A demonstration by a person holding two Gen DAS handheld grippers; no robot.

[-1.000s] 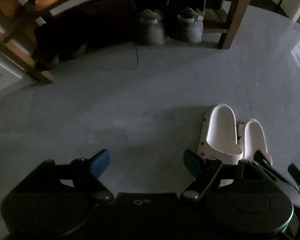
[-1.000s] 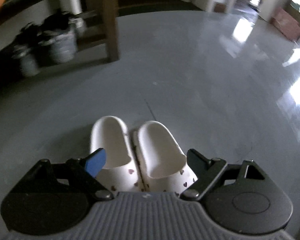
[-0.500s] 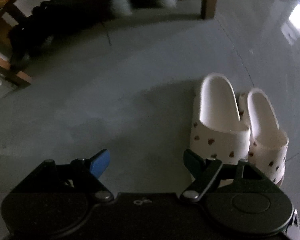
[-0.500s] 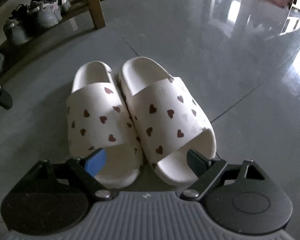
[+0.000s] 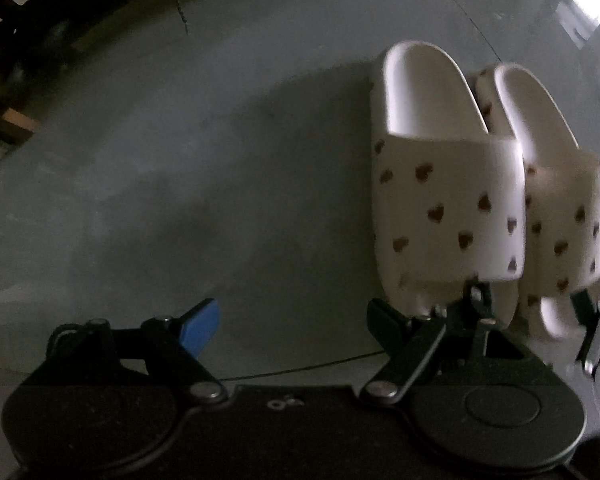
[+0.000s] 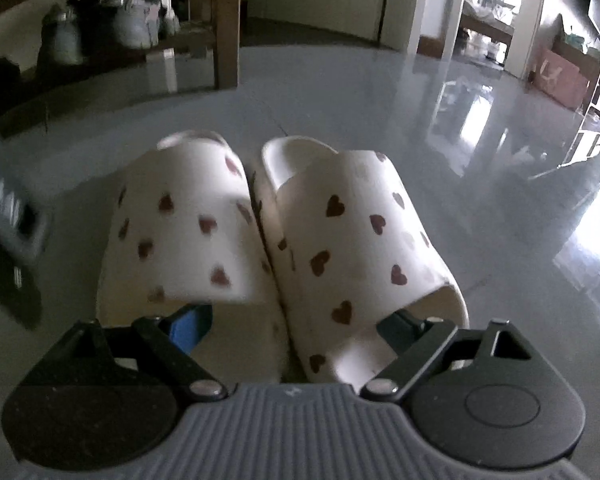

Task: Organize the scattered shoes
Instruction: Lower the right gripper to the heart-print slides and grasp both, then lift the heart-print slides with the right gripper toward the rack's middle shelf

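Two white slippers with brown hearts lie side by side on the grey floor: the left slipper (image 6: 188, 236) and the right slipper (image 6: 352, 240). My right gripper (image 6: 296, 328) is open at their toe ends, with one fingertip inside each slipper's toe opening. In the left wrist view the pair (image 5: 452, 200) sits at the right. My left gripper (image 5: 292, 316) is open and empty over bare floor, left of the slippers. The right gripper's fingers (image 5: 476, 300) show at the slippers' near ends there.
A low wooden shoe rack (image 6: 100, 64) with grey sneakers (image 6: 132, 20) and dark shoes stands at the back left, with a wooden post (image 6: 226, 20). Shiny grey floor (image 6: 460, 160) stretches to the right toward a doorway.
My right gripper dropped low and moved forward, so its fingertips now sit in the slippers' toe openings. My left gripper moved closer to the floor and the slippers.
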